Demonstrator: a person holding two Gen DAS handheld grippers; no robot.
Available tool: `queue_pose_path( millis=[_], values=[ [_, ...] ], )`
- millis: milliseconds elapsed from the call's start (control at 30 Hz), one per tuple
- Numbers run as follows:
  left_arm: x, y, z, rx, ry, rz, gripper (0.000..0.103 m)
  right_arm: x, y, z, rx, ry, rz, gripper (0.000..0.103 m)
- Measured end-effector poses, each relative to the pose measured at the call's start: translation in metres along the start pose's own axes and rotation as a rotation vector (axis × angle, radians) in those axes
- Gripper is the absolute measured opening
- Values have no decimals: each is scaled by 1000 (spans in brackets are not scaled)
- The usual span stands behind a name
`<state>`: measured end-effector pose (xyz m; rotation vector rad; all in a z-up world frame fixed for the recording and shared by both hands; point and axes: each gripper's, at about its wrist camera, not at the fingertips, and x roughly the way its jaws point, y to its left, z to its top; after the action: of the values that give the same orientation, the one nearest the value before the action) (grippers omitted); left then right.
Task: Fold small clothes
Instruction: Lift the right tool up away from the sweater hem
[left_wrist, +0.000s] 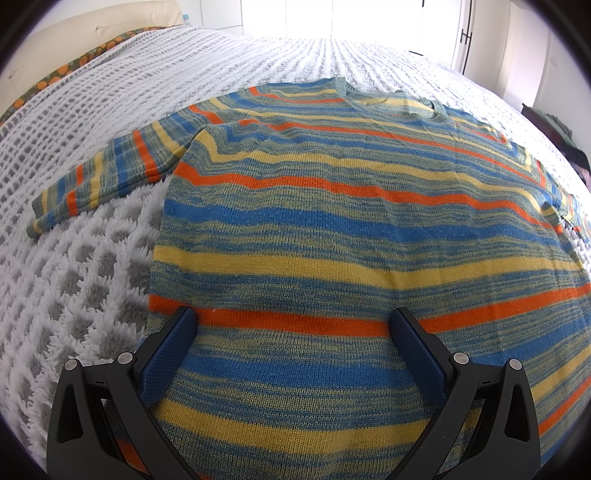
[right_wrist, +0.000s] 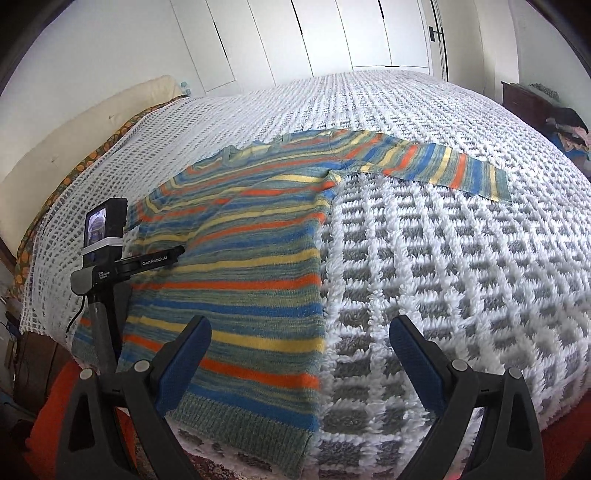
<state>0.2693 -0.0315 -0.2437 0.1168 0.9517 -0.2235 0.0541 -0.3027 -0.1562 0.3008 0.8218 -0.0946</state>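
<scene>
A small knit sweater with blue, yellow, orange and green stripes lies flat on the bed, both sleeves spread out sideways. My left gripper hovers open low over the sweater's body, near its left side edge, with nothing between its fingers. In the right wrist view the sweater fills the left half, its ribbed hem nearest me and its right sleeve stretched out to the right. My right gripper stands open above the sweater's lower right side edge, empty. The left gripper's body and camera show at the sweater's left.
A fluffy white and grey checked blanket covers the bed. A cream headboard and an orange-patterned sheet edge run along the left. White wardrobe doors stand beyond the bed. A dark cabinet with clothes stands at right.
</scene>
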Motion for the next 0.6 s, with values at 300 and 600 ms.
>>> queue_pose_path(
  millis=[300, 600],
  values=[
    [0, 0, 0, 0, 0, 0, 103, -3, 1, -5, -15, -6, -16, 96],
    [0, 0, 0, 0, 0, 0, 103, -3, 2, -6, -16, -5, -18, 96]
  ],
)
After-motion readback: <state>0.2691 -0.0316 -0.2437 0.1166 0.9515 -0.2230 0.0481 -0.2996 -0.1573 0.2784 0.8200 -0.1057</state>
